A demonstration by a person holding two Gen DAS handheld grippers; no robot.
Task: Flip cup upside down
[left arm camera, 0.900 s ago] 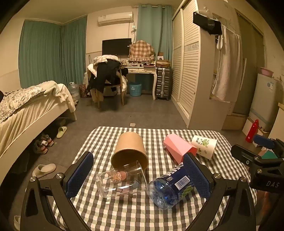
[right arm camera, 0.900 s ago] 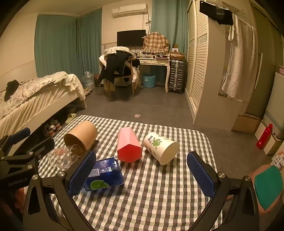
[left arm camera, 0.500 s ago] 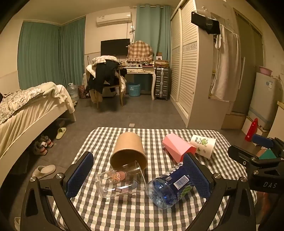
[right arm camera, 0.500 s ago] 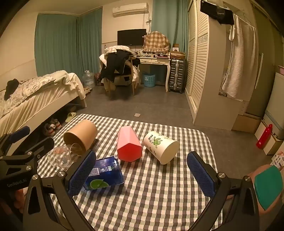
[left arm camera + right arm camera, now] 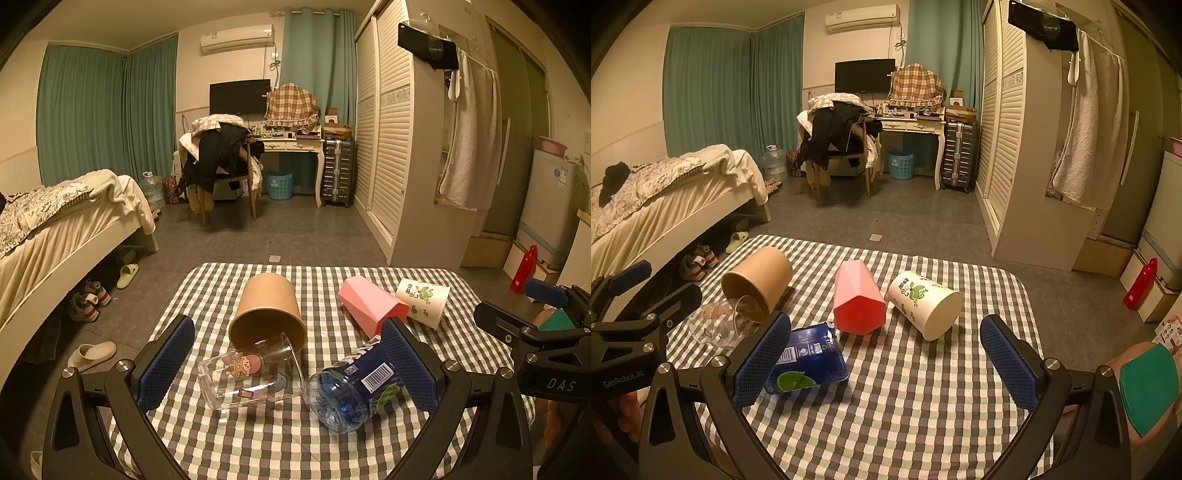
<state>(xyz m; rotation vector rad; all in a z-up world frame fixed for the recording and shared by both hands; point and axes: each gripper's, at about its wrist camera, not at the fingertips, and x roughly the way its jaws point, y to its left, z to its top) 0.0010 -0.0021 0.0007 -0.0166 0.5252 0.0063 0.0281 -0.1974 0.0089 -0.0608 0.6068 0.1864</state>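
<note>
Several cups lie on their sides on the checked tablecloth (image 5: 280, 439). A clear glass with a cartoon print (image 5: 251, 376) lies between my left gripper's pads, its mouth touching a brown paper cup (image 5: 267, 314). A blue bottle-like cup (image 5: 354, 387) lies at the right pad. A pink faceted cup (image 5: 858, 299) and a white cup with green leaves (image 5: 925, 304) lie ahead of my right gripper (image 5: 882, 365). My left gripper (image 5: 288, 362) is open and empty just short of the glass. My right gripper is open and empty over the cloth (image 5: 908, 413).
The table edges drop to a grey floor on all sides. A bed (image 5: 55, 229) stands at the left with shoes under it. A wardrobe (image 5: 406, 166) stands at the right, and a chair and desk are far back.
Both grippers have barely shifted; the view drifted slightly. The cups have not moved.
</note>
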